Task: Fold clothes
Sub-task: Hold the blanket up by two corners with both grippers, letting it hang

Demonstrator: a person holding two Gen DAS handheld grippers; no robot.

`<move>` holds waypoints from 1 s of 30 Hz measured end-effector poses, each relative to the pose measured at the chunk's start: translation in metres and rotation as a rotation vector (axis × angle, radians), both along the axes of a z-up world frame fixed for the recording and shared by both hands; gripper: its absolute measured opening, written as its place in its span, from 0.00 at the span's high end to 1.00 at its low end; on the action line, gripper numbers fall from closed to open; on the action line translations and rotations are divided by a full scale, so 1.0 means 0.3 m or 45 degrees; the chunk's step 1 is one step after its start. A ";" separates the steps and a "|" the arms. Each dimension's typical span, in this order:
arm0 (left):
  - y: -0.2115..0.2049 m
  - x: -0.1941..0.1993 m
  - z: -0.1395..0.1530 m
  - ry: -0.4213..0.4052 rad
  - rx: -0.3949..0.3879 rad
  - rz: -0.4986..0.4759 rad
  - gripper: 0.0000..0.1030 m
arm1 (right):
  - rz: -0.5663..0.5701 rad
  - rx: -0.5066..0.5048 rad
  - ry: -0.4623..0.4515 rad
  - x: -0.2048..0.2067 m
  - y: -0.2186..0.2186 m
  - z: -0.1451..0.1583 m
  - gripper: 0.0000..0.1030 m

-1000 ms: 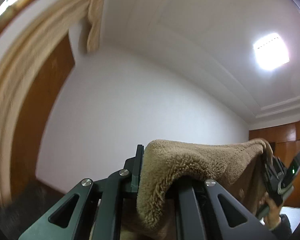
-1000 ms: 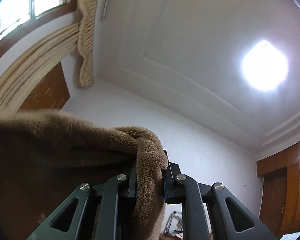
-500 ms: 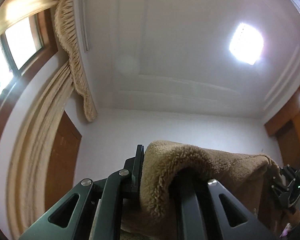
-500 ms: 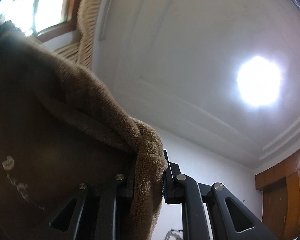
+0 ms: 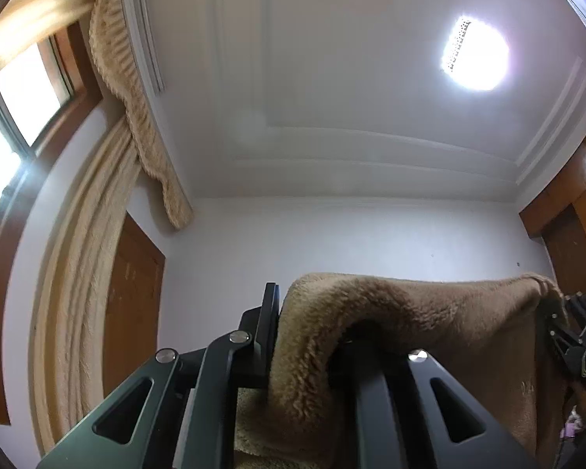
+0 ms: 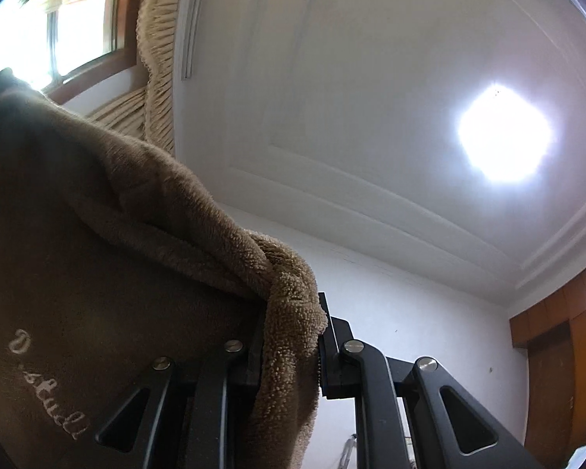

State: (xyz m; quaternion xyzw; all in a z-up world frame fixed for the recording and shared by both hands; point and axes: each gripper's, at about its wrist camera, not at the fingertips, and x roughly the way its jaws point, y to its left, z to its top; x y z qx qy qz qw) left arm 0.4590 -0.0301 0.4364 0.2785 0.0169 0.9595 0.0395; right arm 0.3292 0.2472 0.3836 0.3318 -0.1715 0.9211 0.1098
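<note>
Left tool & right tool both pinch the fuzzy brown cloth tight, held high. Thick bunched edge could slip out.

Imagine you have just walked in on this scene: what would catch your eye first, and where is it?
First, the fluffy tan fleece garment, pinched in the left gripper low in the left wrist view and stretching right to the right gripper. In the right wrist view it fills the left side, showing pale embroidered lettering. Above glares a bright ceiling light, upper right, with beige pleated curtains by the window, upper left.
</note>
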 end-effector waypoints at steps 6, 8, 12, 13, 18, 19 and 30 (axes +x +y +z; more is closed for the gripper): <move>-0.005 0.083 0.007 0.103 -0.007 -0.007 0.76 | -0.058 0.011 0.191 0.142 -0.007 0.036 0.84; -0.010 0.093 0.013 0.129 -0.005 0.007 0.72 | -0.097 0.025 0.254 0.188 -0.018 0.055 0.84; -0.017 0.065 0.013 0.111 0.007 0.023 0.72 | -0.170 0.060 0.365 0.262 -0.038 0.058 0.84; -0.019 0.050 0.012 0.094 0.011 0.024 0.72 | -0.182 0.070 0.371 0.264 -0.051 0.062 0.84; -0.026 -0.032 0.008 0.011 0.028 0.034 0.71 | -0.240 0.136 0.253 0.239 -0.076 0.043 0.84; -0.026 -0.066 0.004 -0.011 0.021 0.048 0.72 | -0.262 0.150 0.214 0.199 -0.080 0.034 0.83; 0.088 -0.656 -0.200 -0.423 -0.030 0.174 0.72 | -0.429 0.242 -0.262 -0.417 -0.138 -0.142 0.83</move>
